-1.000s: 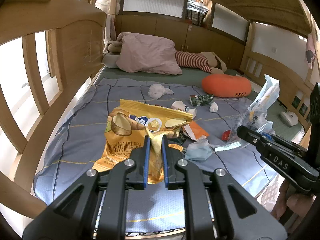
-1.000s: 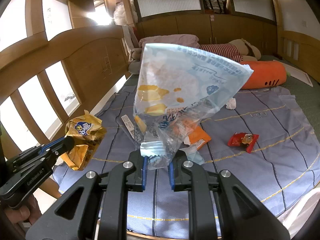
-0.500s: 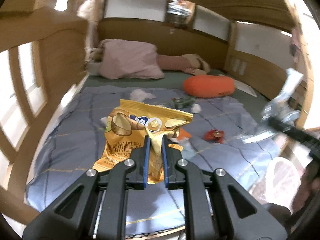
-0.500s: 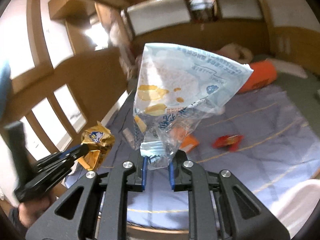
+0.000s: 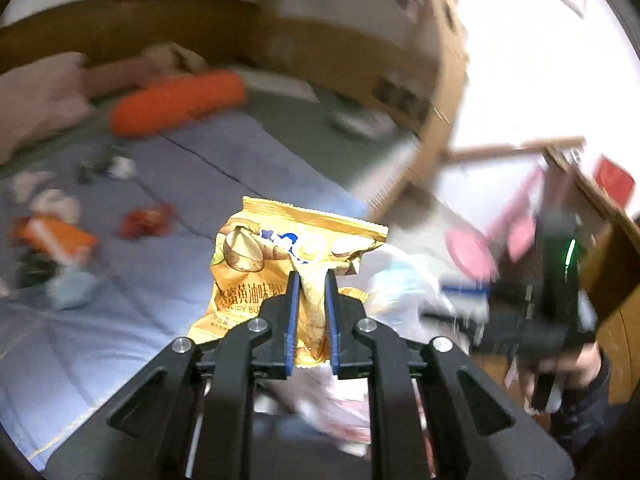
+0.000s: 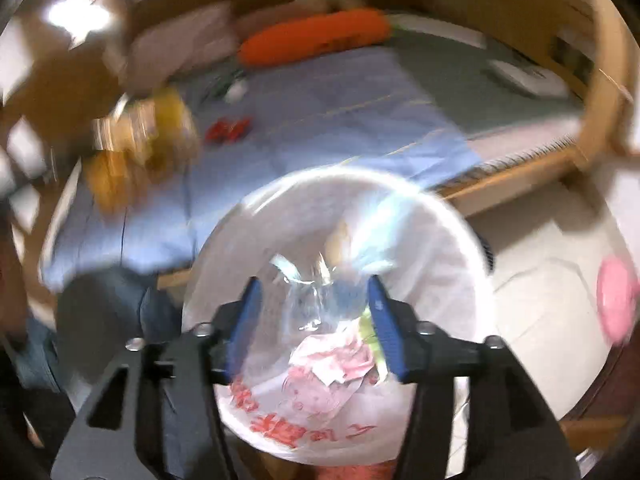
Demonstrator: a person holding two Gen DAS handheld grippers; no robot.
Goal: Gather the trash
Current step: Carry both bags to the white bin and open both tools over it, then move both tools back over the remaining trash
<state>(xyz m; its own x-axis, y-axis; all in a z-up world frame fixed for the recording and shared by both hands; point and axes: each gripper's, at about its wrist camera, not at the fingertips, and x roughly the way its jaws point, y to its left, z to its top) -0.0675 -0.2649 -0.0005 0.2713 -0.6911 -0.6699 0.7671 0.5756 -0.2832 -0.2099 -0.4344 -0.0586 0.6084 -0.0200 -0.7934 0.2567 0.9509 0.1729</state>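
My left gripper [image 5: 311, 280] is shut on a yellow chip bag [image 5: 280, 264], held up beside the bed; the bag shows blurred in the right wrist view [image 6: 140, 148]. My right gripper [image 6: 314, 284] is open, right above a white bin lined with a plastic bag [image 6: 432, 248]. The clear blue-printed wrapper [image 6: 320, 280] lies loose between the open fingers, inside the bin mouth. Pink trash [image 6: 336, 364] lies in the bin. A red wrapper [image 5: 146, 220], an orange packet [image 5: 52, 236] and tissues [image 5: 52, 204] lie on the blue bedsheet [image 5: 120, 280].
An orange carrot pillow [image 5: 176, 104] and pink pillows lie at the bed's far end. The wooden bed frame [image 6: 600, 80] borders the bed. A pink object [image 6: 616, 300] stands on the floor to the right. The person's legs [image 6: 100, 320] are left of the bin.
Both grippers swung right, off the bed toward the bin. My right gripper opened and let go of the clear wrapper over the bin. My left gripper still grips the chip bag.
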